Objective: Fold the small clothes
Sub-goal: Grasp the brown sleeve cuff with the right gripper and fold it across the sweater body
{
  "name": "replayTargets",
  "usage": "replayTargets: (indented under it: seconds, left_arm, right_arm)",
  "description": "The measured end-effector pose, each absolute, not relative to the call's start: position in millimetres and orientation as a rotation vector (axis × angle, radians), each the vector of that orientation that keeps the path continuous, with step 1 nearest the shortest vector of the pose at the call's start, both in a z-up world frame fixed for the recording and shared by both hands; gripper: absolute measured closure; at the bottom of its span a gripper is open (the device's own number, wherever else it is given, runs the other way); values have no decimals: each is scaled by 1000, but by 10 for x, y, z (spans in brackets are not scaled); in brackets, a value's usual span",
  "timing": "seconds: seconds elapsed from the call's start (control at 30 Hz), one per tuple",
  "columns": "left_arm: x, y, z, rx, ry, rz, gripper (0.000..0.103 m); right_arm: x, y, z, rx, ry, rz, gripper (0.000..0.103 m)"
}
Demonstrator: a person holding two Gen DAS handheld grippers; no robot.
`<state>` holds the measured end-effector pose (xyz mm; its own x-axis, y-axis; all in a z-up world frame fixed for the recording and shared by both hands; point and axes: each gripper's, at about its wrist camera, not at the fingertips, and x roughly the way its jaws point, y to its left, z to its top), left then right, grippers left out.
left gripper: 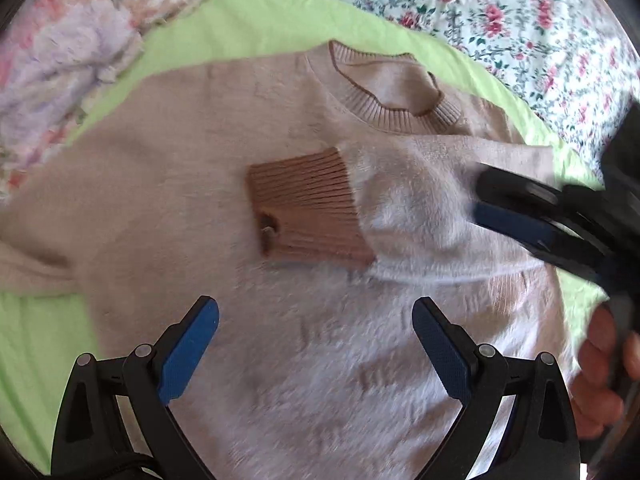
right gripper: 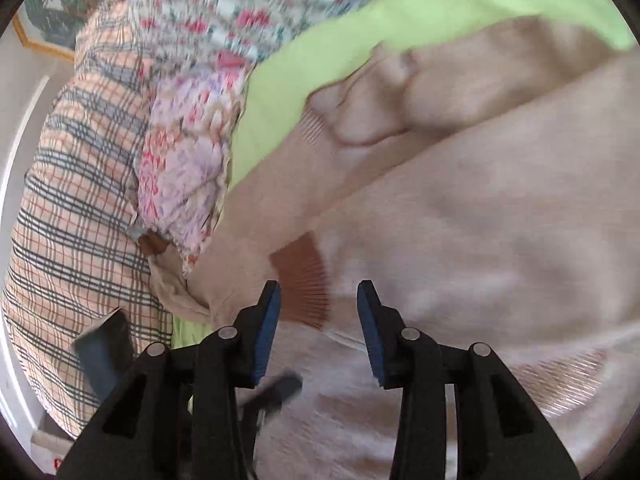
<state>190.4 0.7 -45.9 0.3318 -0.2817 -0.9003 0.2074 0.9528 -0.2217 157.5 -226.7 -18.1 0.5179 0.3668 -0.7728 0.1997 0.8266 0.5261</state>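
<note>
Two grippers over one fuzzy beige knit sweater [left gripper: 208, 168] spread flat on the lime-green sheet [left gripper: 256, 20]. My left gripper [left gripper: 316, 344] hangs wide open above its lower body, holding nothing. My right gripper [right gripper: 319, 320] is parted, empty, hovering just short of the folded sleeve's brown ribbed cuff [right gripper: 304, 280].

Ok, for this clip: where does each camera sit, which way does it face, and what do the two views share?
Left wrist: on the left gripper, looking steeply down on the beige sweater with its sleeve cuff folded across; own open fingers, the right gripper and a hand show.
Right wrist: on the right gripper, looking down across the sweater toward a plaid cloth; own open fingers show.
Shared: sweater, cuff, green sheet.
</note>
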Motion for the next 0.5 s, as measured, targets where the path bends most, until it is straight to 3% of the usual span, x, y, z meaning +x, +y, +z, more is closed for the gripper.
replayTargets:
  seconds: [0.17,0.23,0.3,0.5]
  left_arm:
    - [2277,-27,-660,-237,1217,-320,10]
    - [2388,-47,-669,-253,1189,-324,34]
    - [2461,-72,-648,-245,1187,-347,99]
    - [2342,248,-235,-199,1046,-341,96]
  right_arm:
    - [1167,-2649,4,609,990,-26,62]
    - [1006,-2785,21,623,976,-77,62]
    - [878,-2926,10,645,966,-128,62]
    - [738,-3357,78,632,938,-240,62]
